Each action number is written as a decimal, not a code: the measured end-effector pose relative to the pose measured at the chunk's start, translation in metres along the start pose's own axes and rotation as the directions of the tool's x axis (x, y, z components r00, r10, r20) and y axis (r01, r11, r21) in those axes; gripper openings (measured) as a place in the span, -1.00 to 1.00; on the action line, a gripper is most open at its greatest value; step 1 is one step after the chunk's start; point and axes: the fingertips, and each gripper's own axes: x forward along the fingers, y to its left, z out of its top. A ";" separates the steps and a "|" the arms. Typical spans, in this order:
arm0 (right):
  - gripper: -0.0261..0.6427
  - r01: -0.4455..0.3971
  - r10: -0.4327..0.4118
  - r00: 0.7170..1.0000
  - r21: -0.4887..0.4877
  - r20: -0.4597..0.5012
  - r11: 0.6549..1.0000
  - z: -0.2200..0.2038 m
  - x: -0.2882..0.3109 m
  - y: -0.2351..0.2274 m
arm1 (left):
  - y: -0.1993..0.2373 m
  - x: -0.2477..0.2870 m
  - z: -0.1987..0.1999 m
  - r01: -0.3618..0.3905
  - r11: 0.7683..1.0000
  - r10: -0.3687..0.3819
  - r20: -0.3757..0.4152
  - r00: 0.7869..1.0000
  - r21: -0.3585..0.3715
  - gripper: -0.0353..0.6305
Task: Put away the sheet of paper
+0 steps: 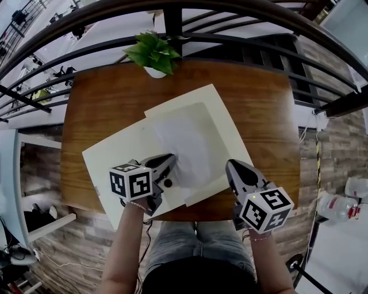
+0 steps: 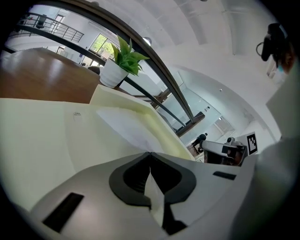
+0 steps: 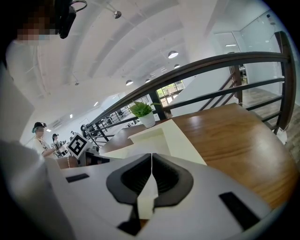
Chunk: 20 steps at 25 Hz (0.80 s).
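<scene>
A white sheet of paper (image 1: 187, 146) lies on an open cream folder (image 1: 115, 158) in the middle of the wooden table. My left gripper (image 1: 170, 159) is at the sheet's near left edge, shut, with a white strip of the paper showing between its jaws (image 2: 150, 153). The sheet (image 2: 126, 129) runs away from the jaws over the folder (image 2: 42, 136). My right gripper (image 1: 230, 166) is at the near right edge of the folder's right leaf (image 1: 227, 129), shut, with a cream strip of that leaf between its jaws (image 3: 151, 155).
A potted green plant (image 1: 154, 54) stands at the table's far edge, in front of a dark railing (image 1: 230, 11). Bare wood (image 1: 270, 120) lies to the right of the folder. The person's legs are against the table's near edge (image 1: 198, 217).
</scene>
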 end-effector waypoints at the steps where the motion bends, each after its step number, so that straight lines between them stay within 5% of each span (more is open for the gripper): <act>1: -0.84 0.001 -0.001 1.000 0.000 -0.001 1.000 0.000 0.000 0.000 | 0.000 0.001 0.000 0.004 1.000 -0.004 -0.003 1.000 -0.001 -0.84; 5: -0.84 -0.004 0.004 1.000 0.003 0.001 1.000 -0.001 0.003 -0.001 | -0.001 0.008 -0.001 0.008 1.000 -0.008 -0.028 1.000 0.005 -0.83; 18: -0.84 0.009 -0.009 1.000 0.017 -0.001 1.000 -0.008 0.004 -0.001 | 0.011 0.014 -0.005 -0.142 0.986 0.149 -0.066 0.987 0.091 -0.82; 20: -0.84 0.009 -0.009 1.000 0.017 0.000 1.000 -0.009 0.003 -0.001 | 0.012 0.014 -0.006 -0.156 0.984 0.163 -0.074 0.984 0.087 -0.55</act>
